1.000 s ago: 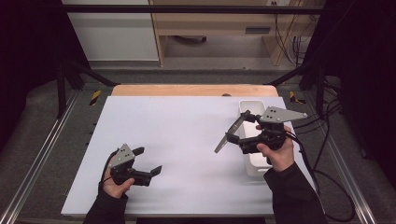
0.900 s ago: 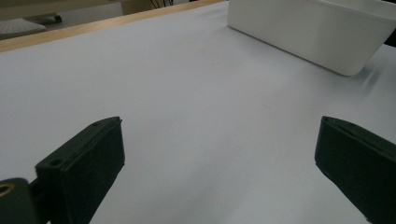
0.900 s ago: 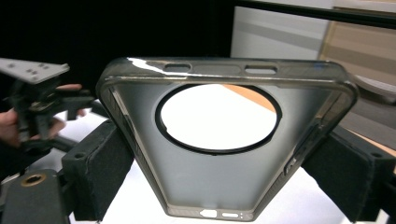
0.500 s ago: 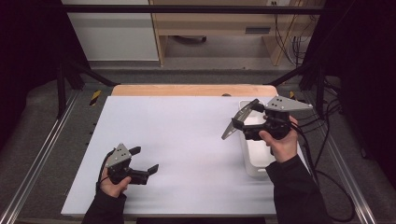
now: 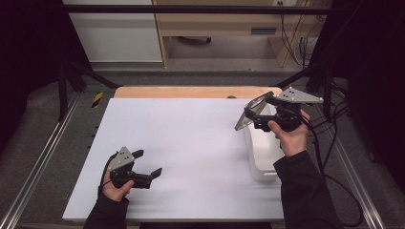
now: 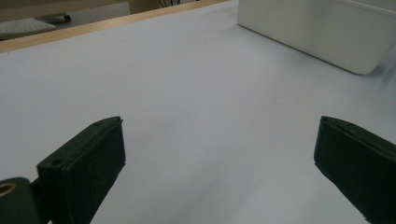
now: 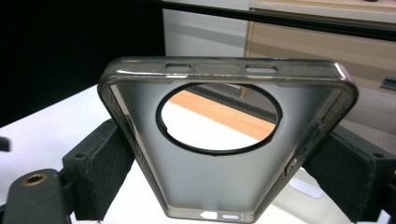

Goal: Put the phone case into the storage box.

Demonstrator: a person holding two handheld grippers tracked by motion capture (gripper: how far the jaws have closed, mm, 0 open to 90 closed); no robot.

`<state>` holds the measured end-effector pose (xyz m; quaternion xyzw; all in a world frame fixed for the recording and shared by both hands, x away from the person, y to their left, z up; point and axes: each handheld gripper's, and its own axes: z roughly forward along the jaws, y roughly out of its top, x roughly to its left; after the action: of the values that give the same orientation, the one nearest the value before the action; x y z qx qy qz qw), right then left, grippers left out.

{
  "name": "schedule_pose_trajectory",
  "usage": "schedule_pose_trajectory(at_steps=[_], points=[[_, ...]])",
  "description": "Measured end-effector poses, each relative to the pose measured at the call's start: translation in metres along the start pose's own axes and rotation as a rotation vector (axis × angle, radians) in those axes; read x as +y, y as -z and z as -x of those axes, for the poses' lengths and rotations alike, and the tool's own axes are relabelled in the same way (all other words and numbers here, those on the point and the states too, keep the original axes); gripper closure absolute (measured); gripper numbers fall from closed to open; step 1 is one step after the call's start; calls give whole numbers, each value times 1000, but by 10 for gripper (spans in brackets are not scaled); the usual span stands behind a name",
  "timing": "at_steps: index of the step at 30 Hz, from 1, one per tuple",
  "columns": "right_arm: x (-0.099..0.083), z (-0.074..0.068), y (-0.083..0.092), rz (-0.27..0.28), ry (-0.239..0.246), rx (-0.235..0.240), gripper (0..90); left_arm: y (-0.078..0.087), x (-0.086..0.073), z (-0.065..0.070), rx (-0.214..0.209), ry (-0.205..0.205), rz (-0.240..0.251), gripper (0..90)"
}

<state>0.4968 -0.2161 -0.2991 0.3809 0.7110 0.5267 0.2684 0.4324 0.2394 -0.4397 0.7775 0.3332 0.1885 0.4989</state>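
Your right tool (image 5: pixel 255 116) is clamped on a phone case (image 5: pixel 249 114), one jaw on each long side, and you hold it in the air above the far end of the white bin (image 5: pixel 261 153) at the right side of the tabletop (image 5: pixel 191 143). In the high view the case looks like a grey slab tilted down toward the left, its details too small to read. The right gripper view gives you what that one lacks: the phone case (image 7: pixel 224 140) is translucent and smoky, has a big round camera opening near its far end, slots along the far edge, and the black pads (image 7: pixel 100 163) press against both of its side walls.

Your left tool (image 5: pixel 145 164) is spread wide and holds nothing. In the high view it sits low over the near left part of the tabletop, pointing right, well apart from the bin. The left gripper view shows bare white tabletop (image 6: pixel 196 102) between the pads (image 6: pixel 88 168), and the rounded corner of the bin (image 6: pixel 322 32) farther off at the upper right.
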Motion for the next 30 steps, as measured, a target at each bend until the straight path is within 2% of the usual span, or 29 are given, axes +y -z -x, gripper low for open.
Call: schedule_pose_trajectory(at_steps=[12,17,30], points=[[2,19,-12,-4,-24,-105,123,-2,-1,0,-1,-7,-9,16],[0,29,-19,-14,-34,-166,123,-2,-1,0,-3,-8,-11,17],[-5,49,-39,-46,-74,-266,122,-5,-1,0,-8,-16,-19,17]])
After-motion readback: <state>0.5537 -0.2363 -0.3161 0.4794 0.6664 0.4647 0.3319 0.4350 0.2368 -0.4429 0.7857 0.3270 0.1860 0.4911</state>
